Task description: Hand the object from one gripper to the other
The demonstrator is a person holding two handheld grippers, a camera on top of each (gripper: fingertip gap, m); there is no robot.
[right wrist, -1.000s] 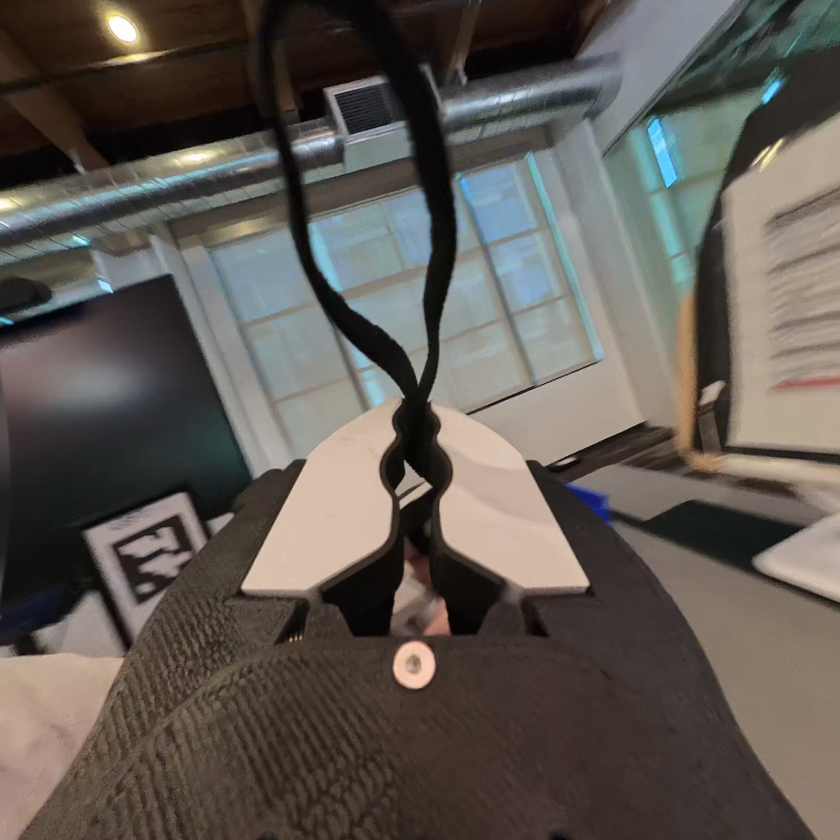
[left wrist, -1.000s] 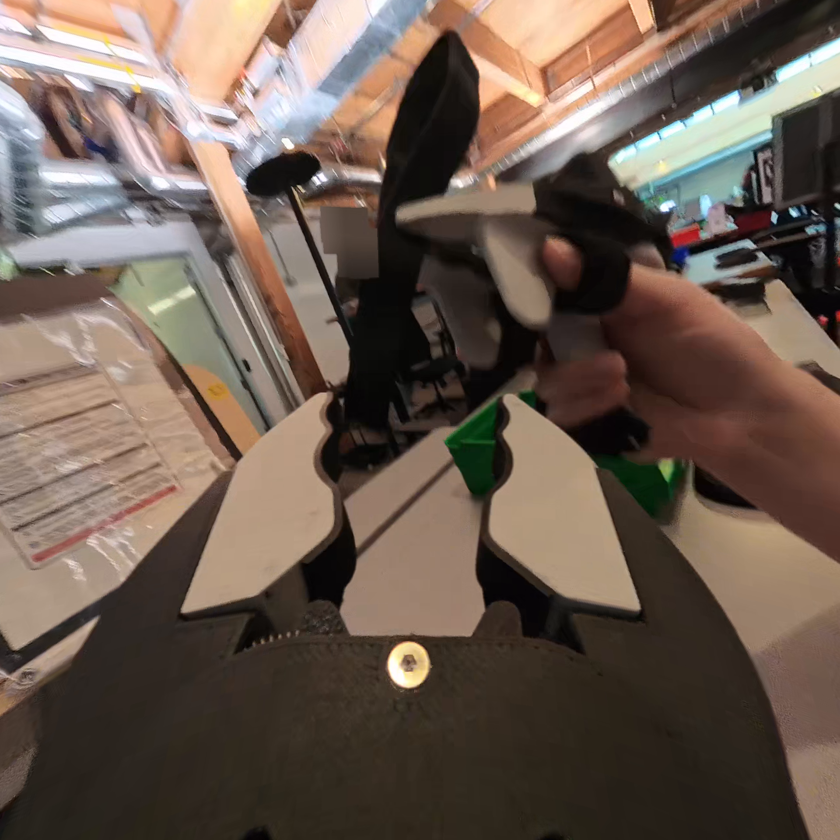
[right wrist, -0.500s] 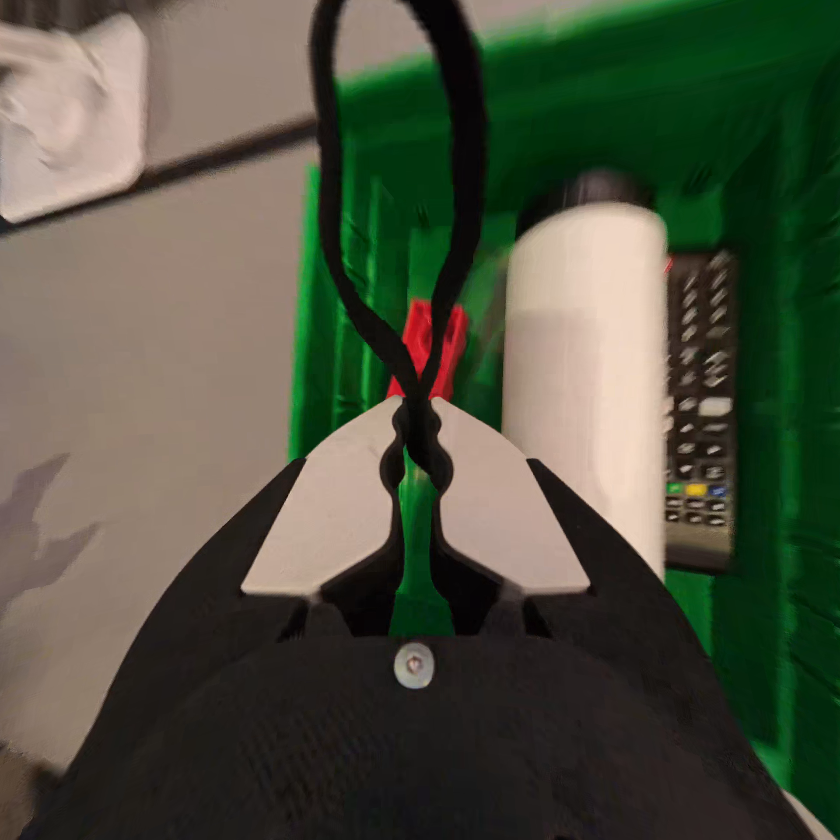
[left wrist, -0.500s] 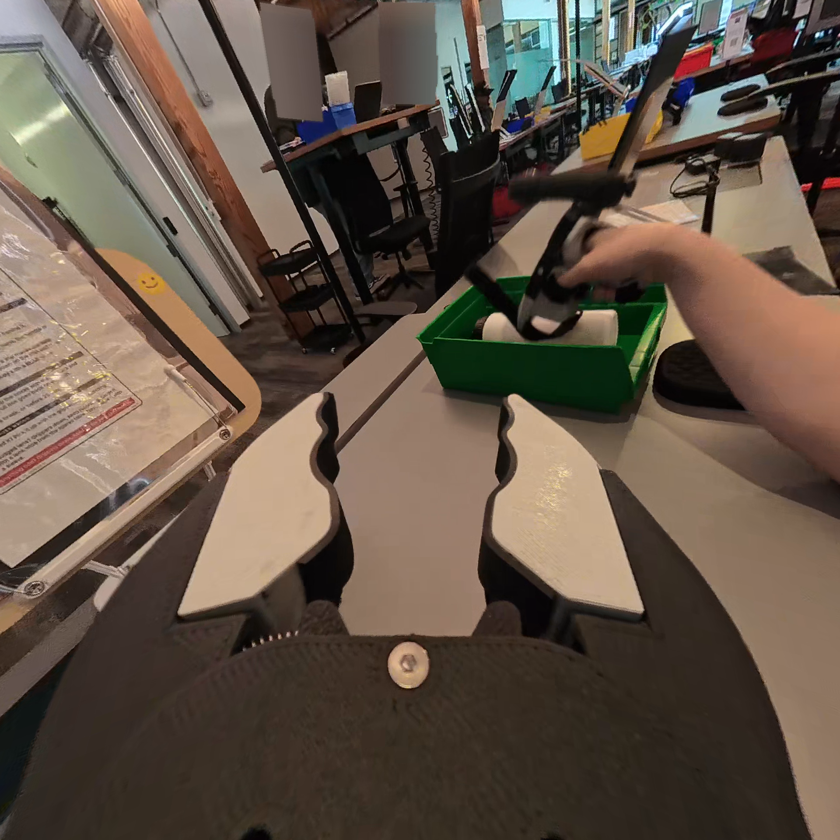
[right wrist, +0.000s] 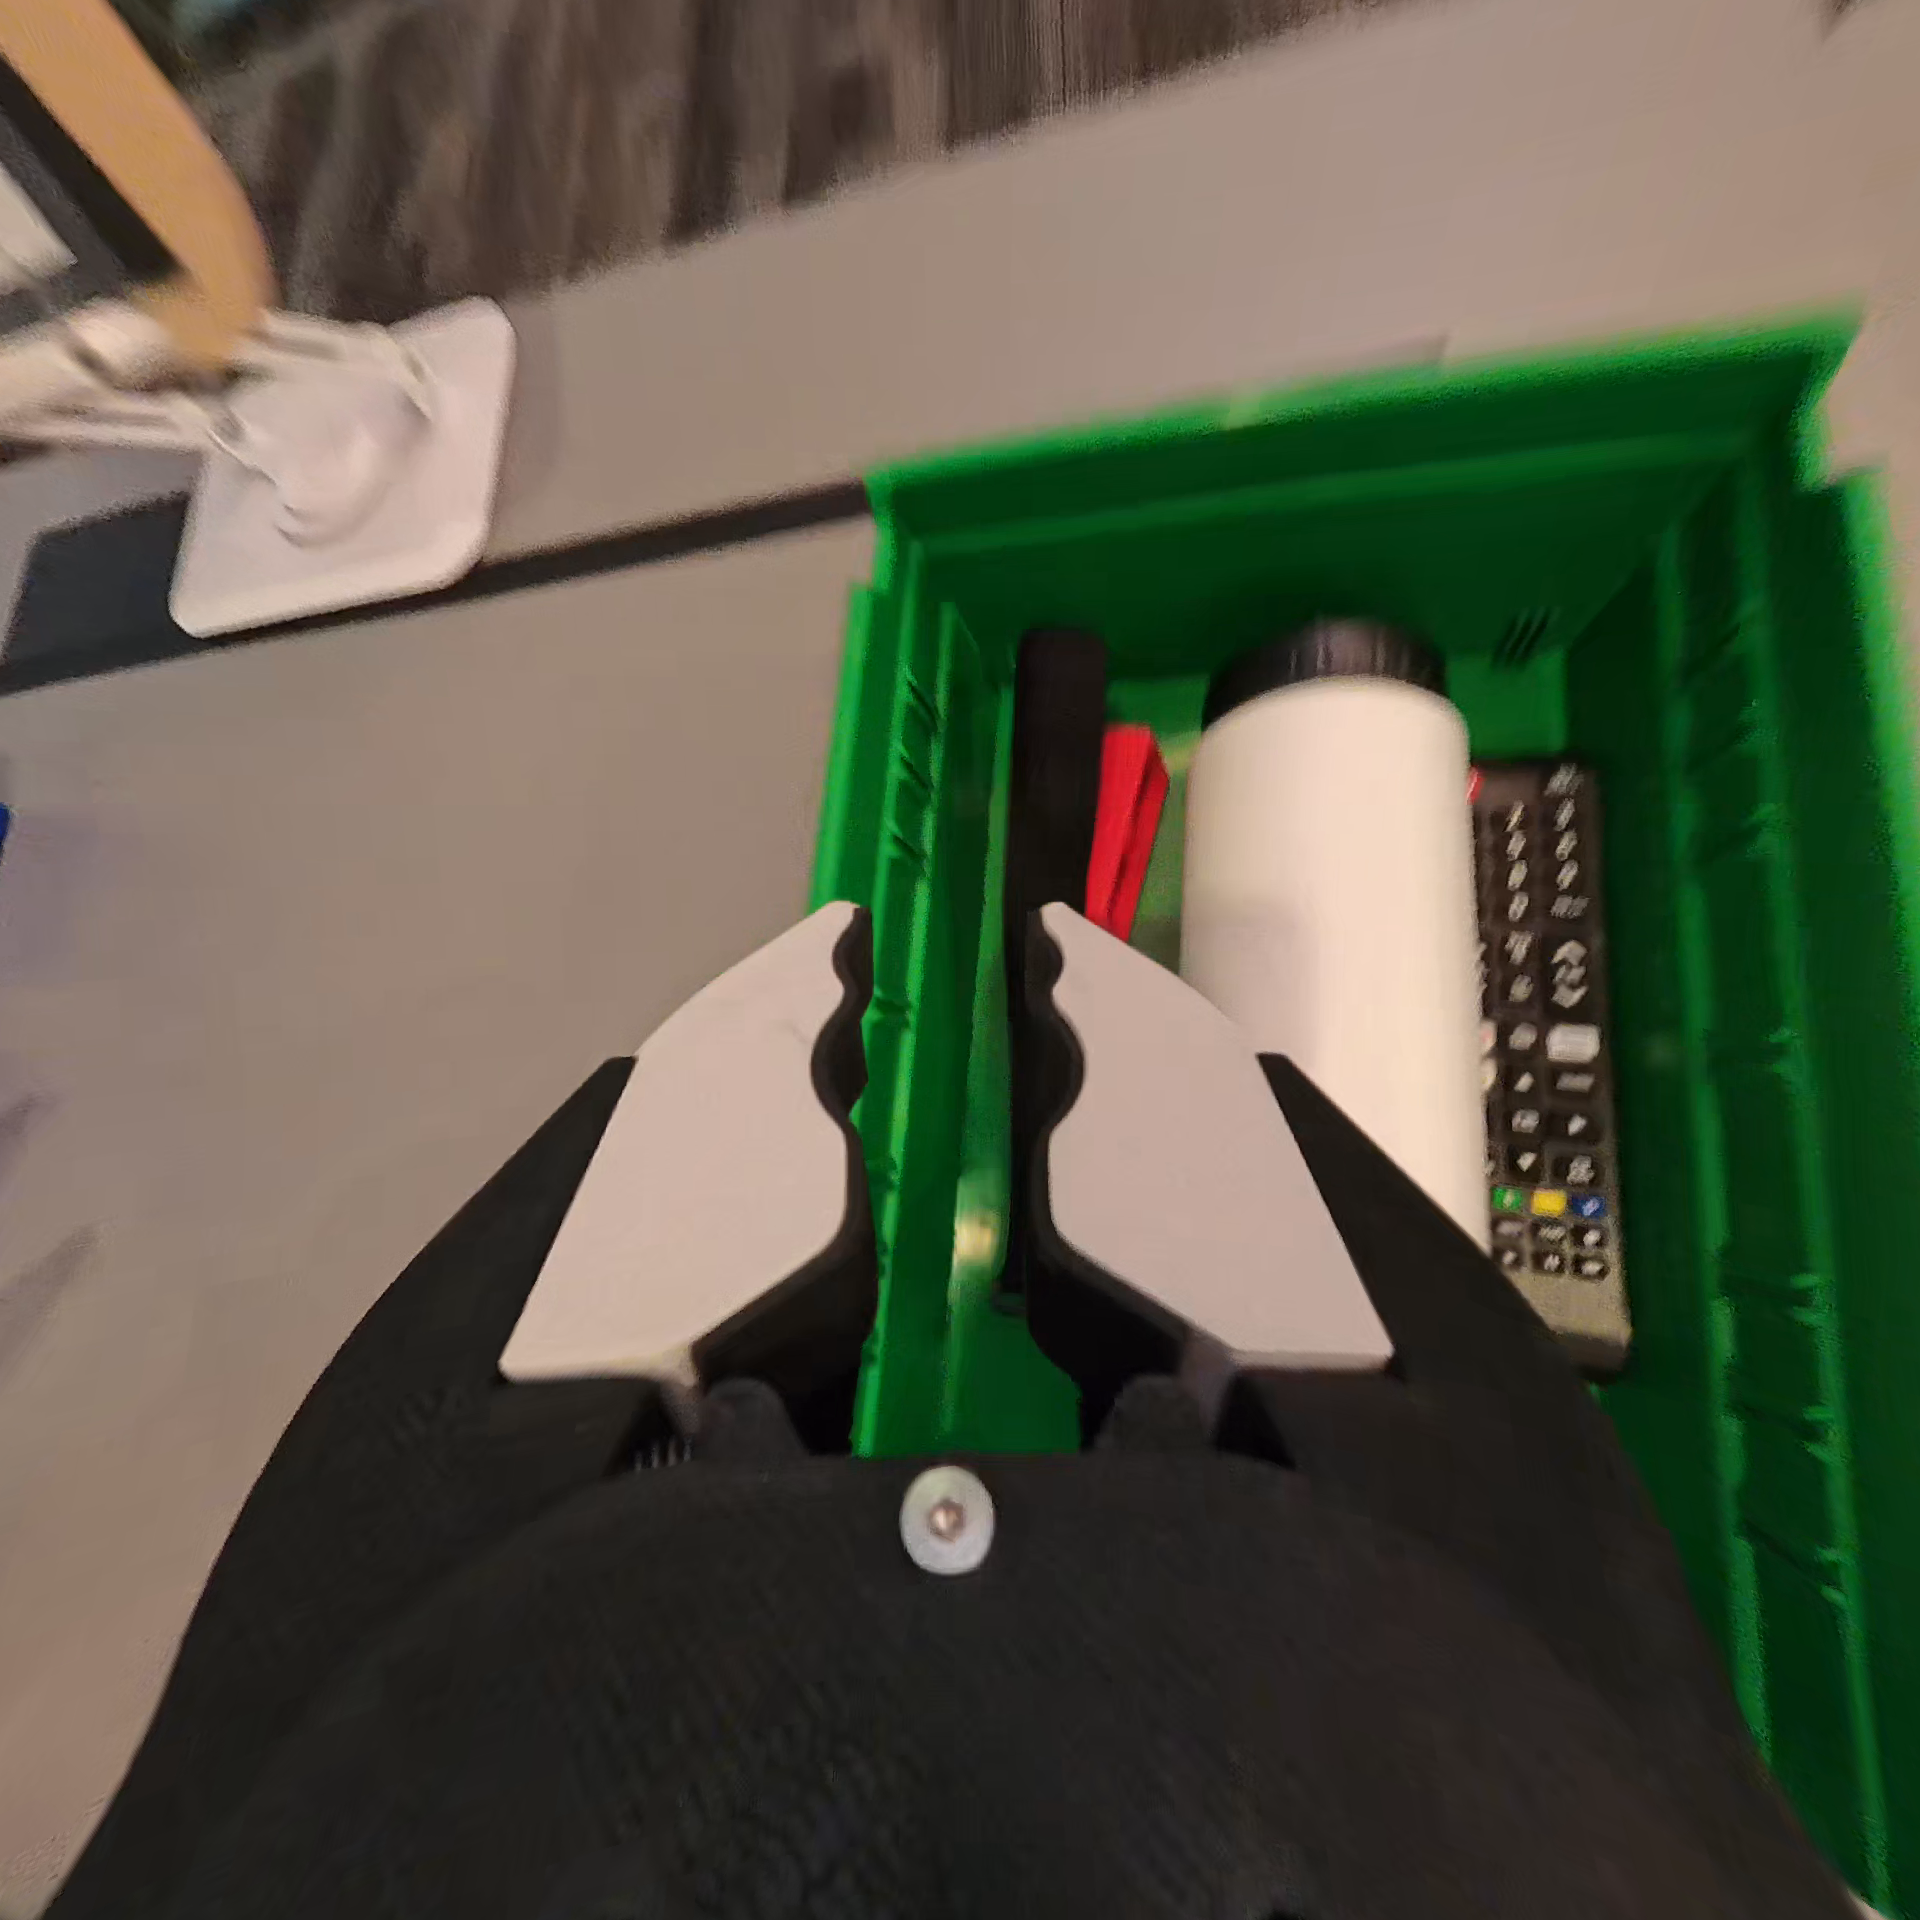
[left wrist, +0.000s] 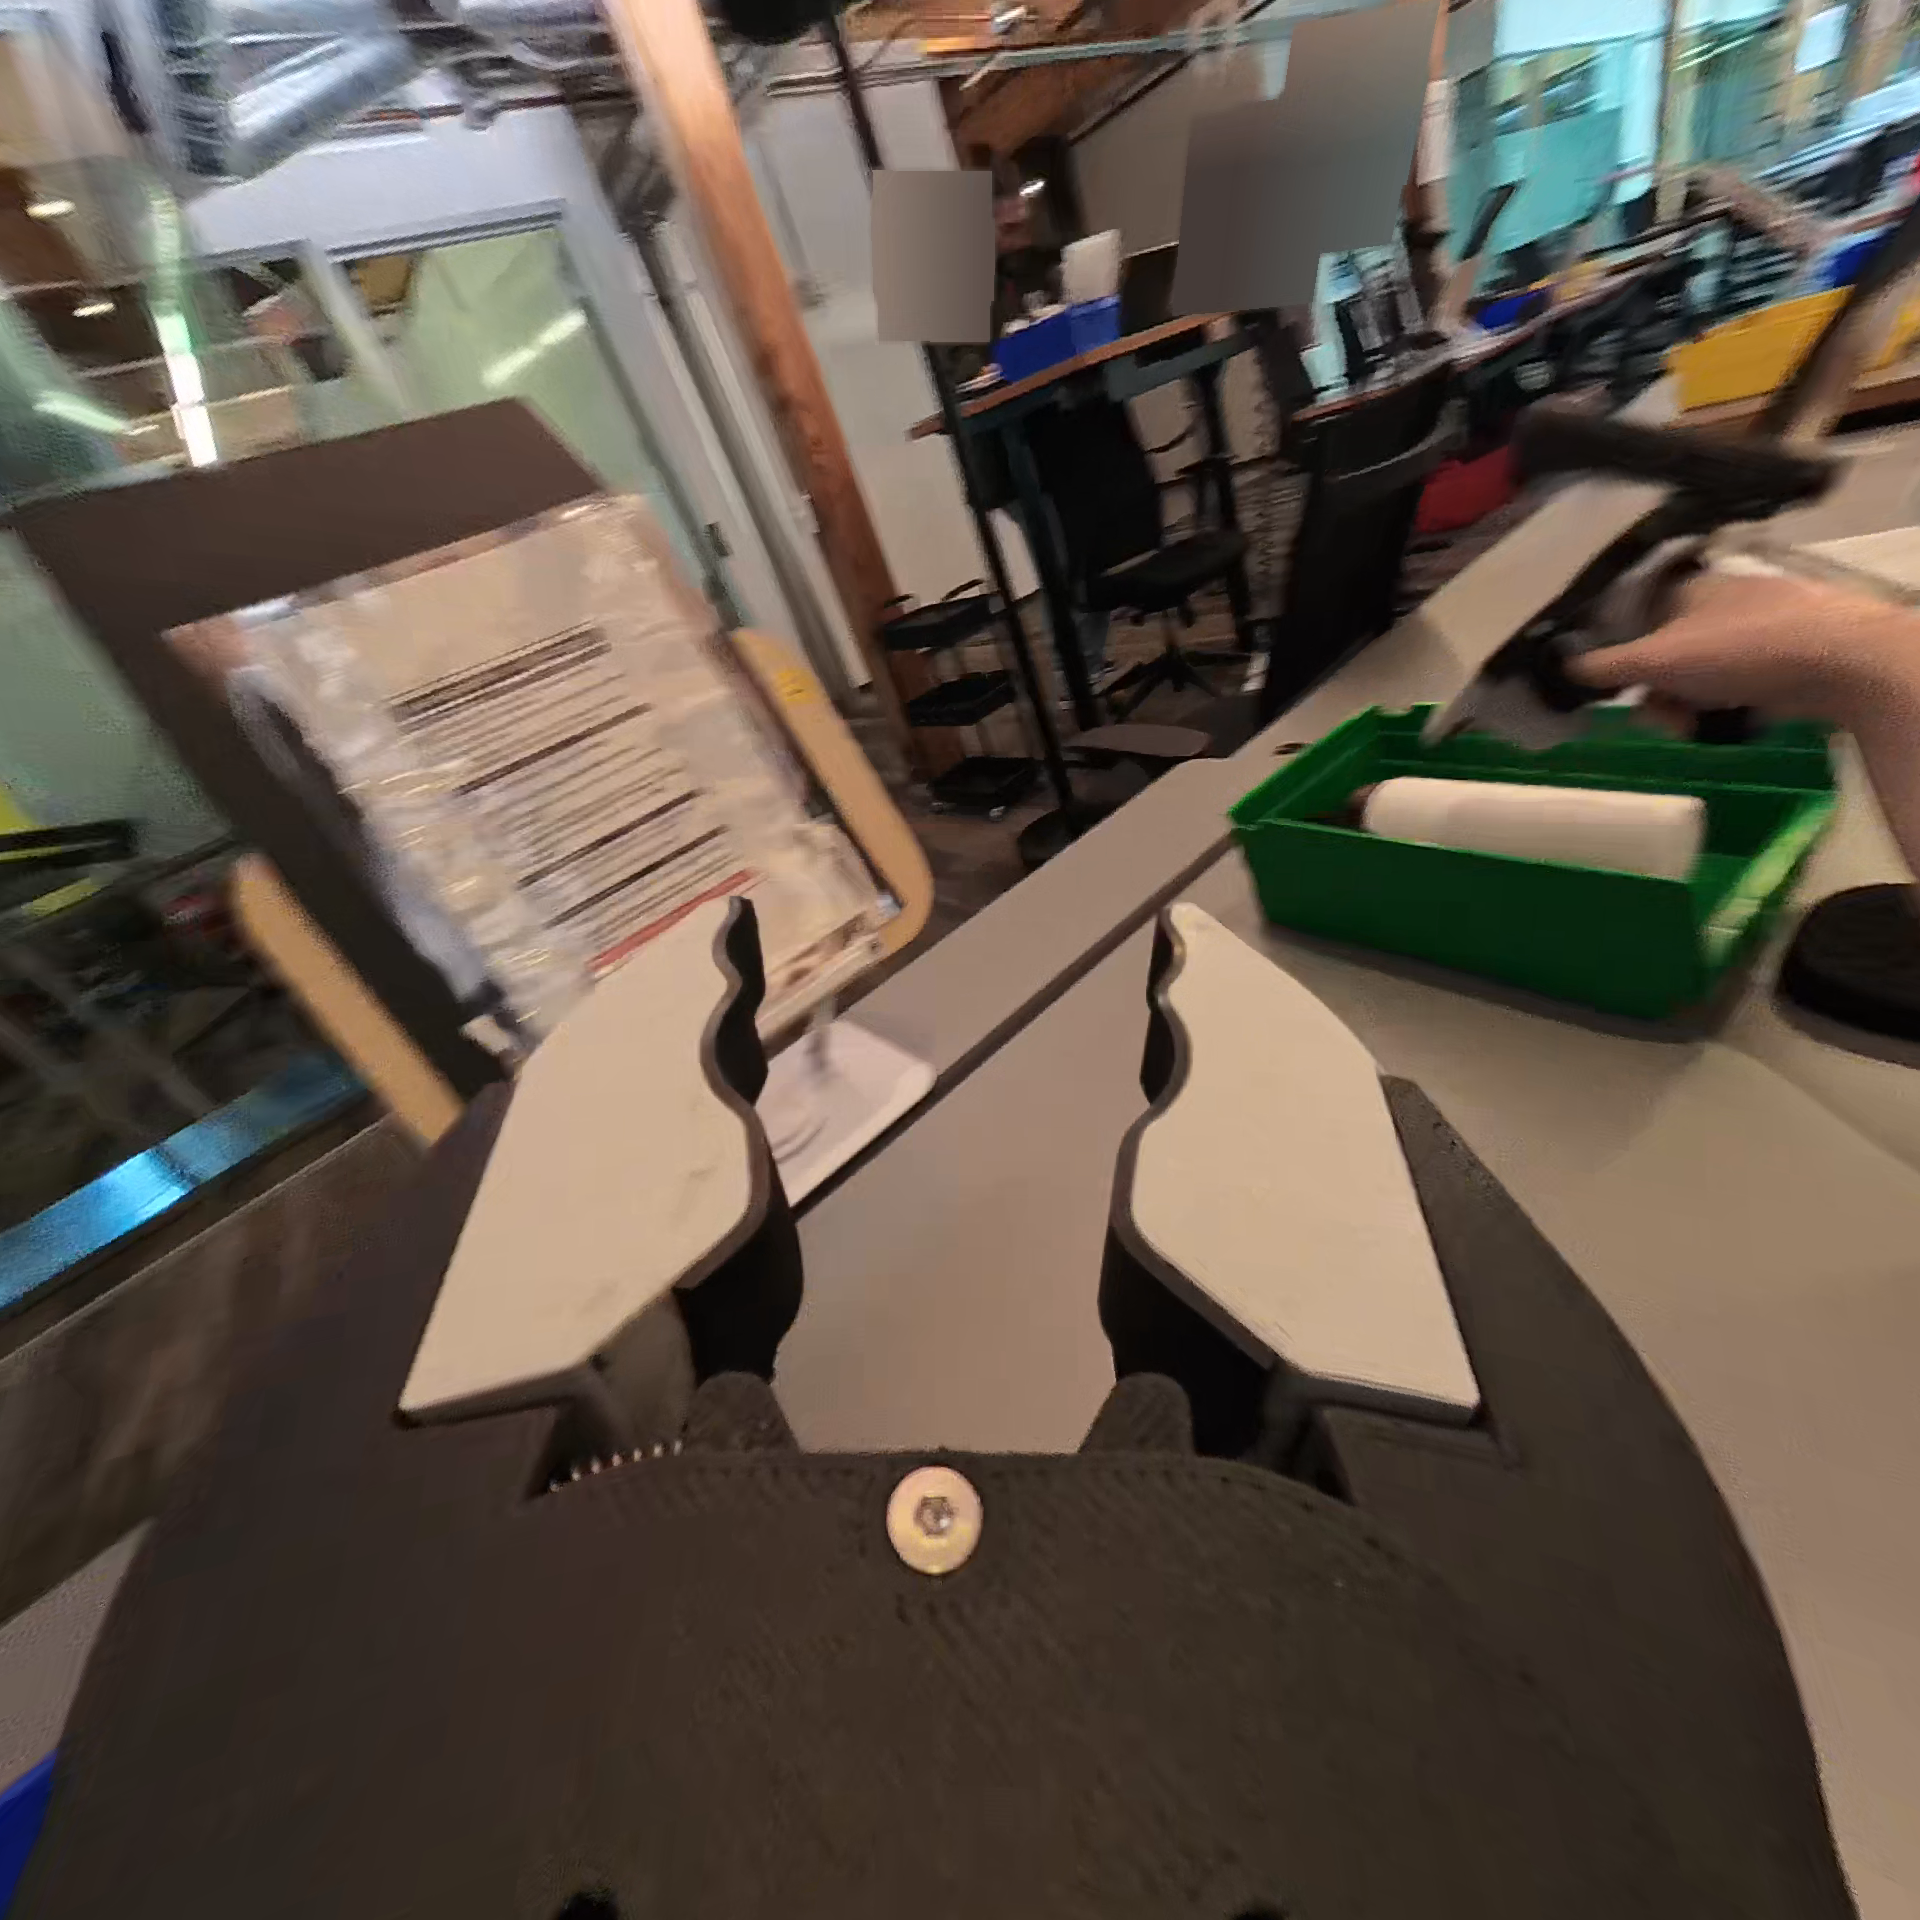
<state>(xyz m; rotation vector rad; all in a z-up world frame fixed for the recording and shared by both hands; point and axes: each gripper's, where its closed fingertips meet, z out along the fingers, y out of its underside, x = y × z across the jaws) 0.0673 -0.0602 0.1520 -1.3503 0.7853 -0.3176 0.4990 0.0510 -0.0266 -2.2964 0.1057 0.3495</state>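
The black strap lies lengthwise in the green bin, along its left wall. My right gripper is open and empty just above the bin's left side, with the strap beyond its right finger. It also shows in the left wrist view, held by a hand over the bin. My left gripper is open and empty above the grey table, well to the left of the bin.
The bin also holds a white bottle, a black remote and a red item. A sign in a clear stand stands at the table's left edge. A black round pad lies right of the bin. Some 50 cm of space lies between my two pairs of fingers.
My right gripper came down over the bin, opened and let go of the black strap, which now lies in the bin. My left gripper stayed open and turned a little to the left.
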